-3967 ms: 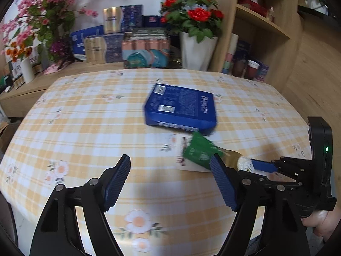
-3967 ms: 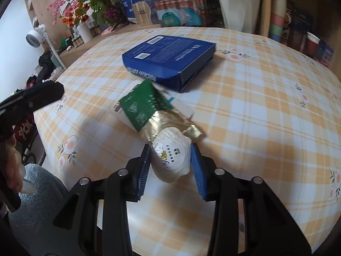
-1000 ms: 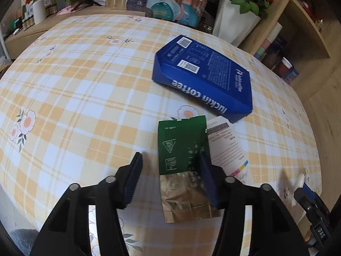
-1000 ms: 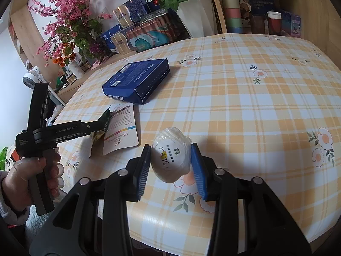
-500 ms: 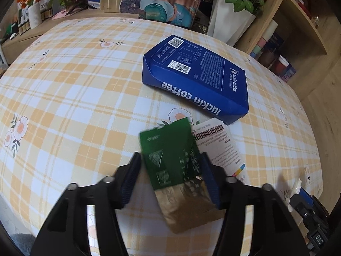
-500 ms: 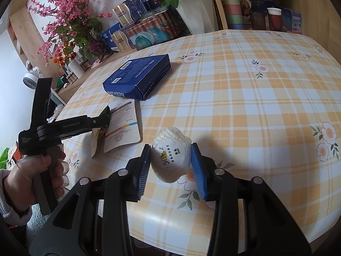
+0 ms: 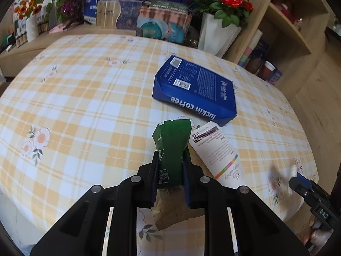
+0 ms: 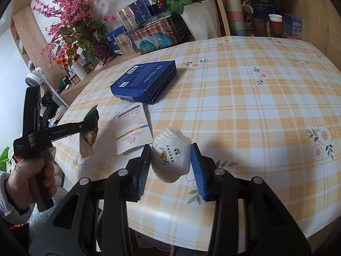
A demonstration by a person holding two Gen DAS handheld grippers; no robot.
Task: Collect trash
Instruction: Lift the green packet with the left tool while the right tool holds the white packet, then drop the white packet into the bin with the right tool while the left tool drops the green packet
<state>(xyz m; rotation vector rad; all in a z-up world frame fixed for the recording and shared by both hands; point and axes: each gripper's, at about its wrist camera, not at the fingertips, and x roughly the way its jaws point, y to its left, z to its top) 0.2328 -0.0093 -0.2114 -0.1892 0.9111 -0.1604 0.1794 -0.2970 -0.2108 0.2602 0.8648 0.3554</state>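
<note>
I am counting one green wrapper (image 7: 171,147) between my left tool's fingers, one white wad (image 8: 170,154) in my right, one blue box (image 7: 196,89) and one white packet (image 7: 219,149) lying ahead.

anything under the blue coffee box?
The blue coffee box lies flat on the checked tablecloth; the white leaflet stops beside its corner. Anything beneath is hidden.
</note>
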